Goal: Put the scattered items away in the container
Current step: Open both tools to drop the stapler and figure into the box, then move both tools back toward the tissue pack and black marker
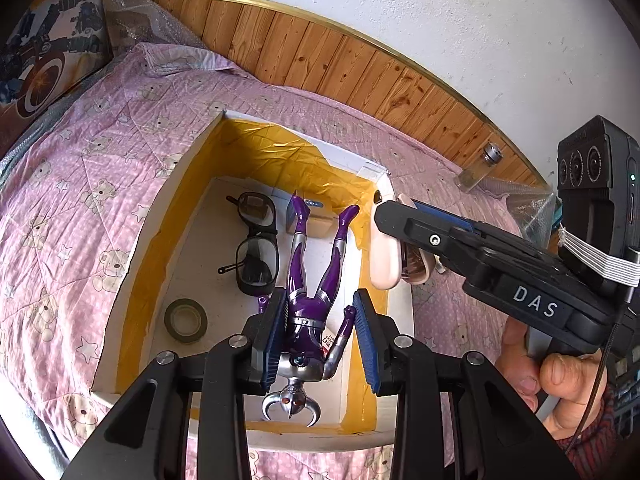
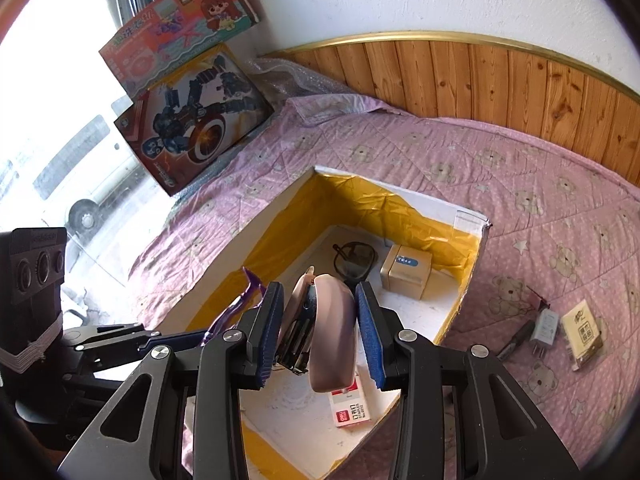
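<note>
Container (image 1: 132, 248) sits on the pink bear-print quilt (image 1: 80, 168), white box with yellow lining, both my grippers over it. My left gripper (image 1: 320, 336) has its jaws apart around the purple-and-silver toy figure (image 1: 308, 304); left pad looks touching the torso, right pad has a gap, can't tell if it's really clamped. Figure's legs point away from me, horned silver head toward me, over the box floor. My right gripper (image 2: 318, 332) is closed on a pink stapler (image 2: 332, 332), pads pressed on both sides, held above the box interior near its right wall. In the left view the same gripper (image 1: 390, 220) comes in from the right, my hand (image 1: 560, 376) on its handle. Inside the box: black glasses (image 1: 256, 240), roll of tape (image 1: 186, 320), small gold box (image 2: 406, 272), red-and-white staple box (image 2: 352, 404). Still out on the quilt to the right: white charger plug (image 2: 544, 326), yellow-cream small packet (image 2: 582, 334), a dark thin item beside the plug, too small to identify. Glass jar (image 1: 480, 168) stands near the wood wall panel (image 1: 360, 68). Two toy cartons (image 2: 192, 92) are stacked at the quilt's far left end.
</note>
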